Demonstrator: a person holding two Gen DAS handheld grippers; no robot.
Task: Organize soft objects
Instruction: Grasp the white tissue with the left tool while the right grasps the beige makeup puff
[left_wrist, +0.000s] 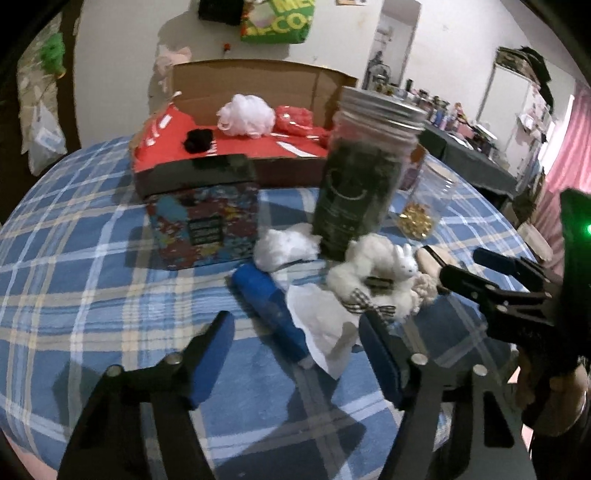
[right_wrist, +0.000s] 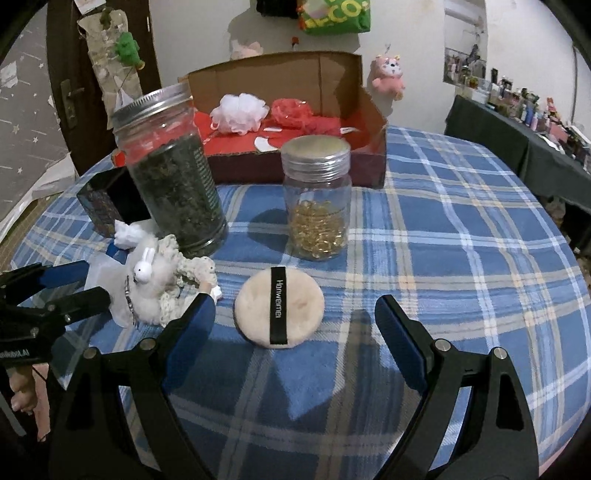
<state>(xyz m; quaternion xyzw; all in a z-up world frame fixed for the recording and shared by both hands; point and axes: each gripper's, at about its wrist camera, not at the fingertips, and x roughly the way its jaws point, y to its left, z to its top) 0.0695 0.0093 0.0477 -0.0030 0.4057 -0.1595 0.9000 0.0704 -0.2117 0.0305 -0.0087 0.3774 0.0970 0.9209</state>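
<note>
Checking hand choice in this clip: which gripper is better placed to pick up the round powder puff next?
Right. The right gripper is open with the powder puff lying between its fingers. The left gripper, also open, faces the blue roll and tissue instead.

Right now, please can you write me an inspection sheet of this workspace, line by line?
Surface: blue plaid cloth covers the table.
Job's things: cardboard box holds a white pouf and a red pouf; powder puff, furry scrunchie and white wad lie outside.
Clutter: herb jar, bead jar, patterned box, blue roll.
Grippers: left gripper open over the blue roll; right gripper open around the puff.
Cables: nothing seen.
Surroundings: pink plush on the wall, crowded side shelf.
</note>
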